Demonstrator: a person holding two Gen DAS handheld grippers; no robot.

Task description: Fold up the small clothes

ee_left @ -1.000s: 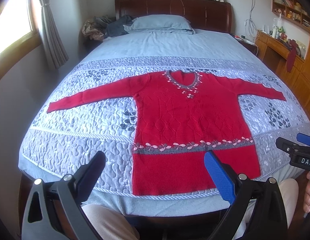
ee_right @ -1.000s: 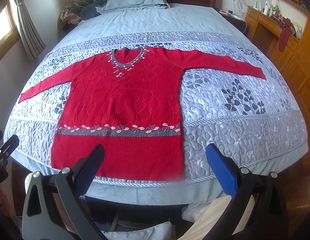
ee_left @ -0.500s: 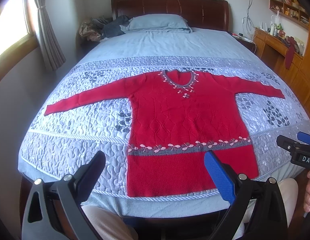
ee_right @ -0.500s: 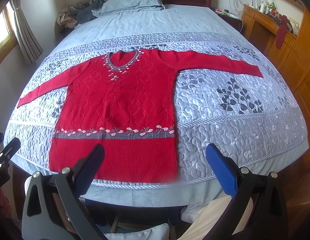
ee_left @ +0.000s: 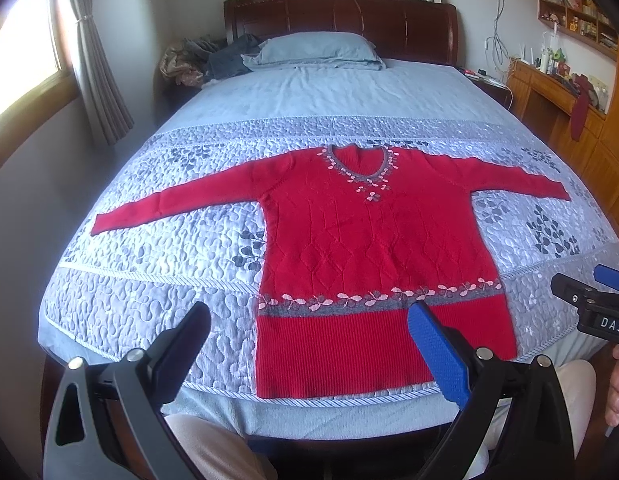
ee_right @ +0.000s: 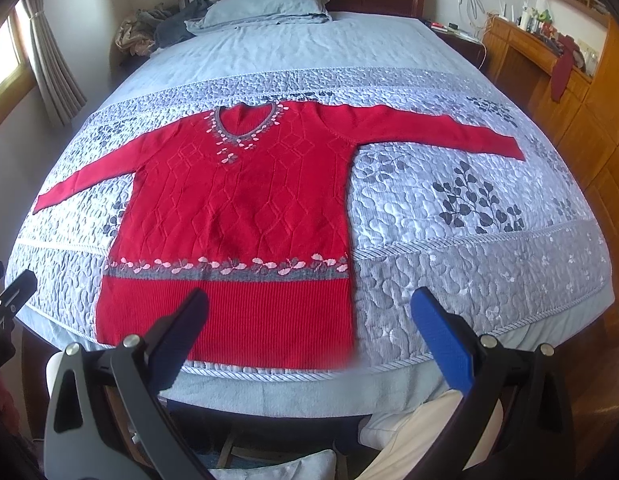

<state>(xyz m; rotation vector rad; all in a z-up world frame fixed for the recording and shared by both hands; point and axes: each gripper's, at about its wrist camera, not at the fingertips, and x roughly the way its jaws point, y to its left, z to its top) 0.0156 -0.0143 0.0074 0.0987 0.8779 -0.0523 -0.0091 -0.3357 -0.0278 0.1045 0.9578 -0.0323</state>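
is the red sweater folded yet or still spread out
Spread out: the red sweater lies flat on the quilt, both sleeves stretched sideways, nothing folded over.

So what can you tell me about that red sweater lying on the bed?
The red sweater is a long-sleeved knit with a raised diamond pattern, a grey V-neck trimmed with pink leaf shapes, a matching grey and pink band low on the body, and a ribbed hem. It lies flat and face up on the quilted grey bedspread, both sleeves spread out sideways, hem at the near bed edge, neck toward the pillow. Nothing is folded yet, and neither gripper touches it.
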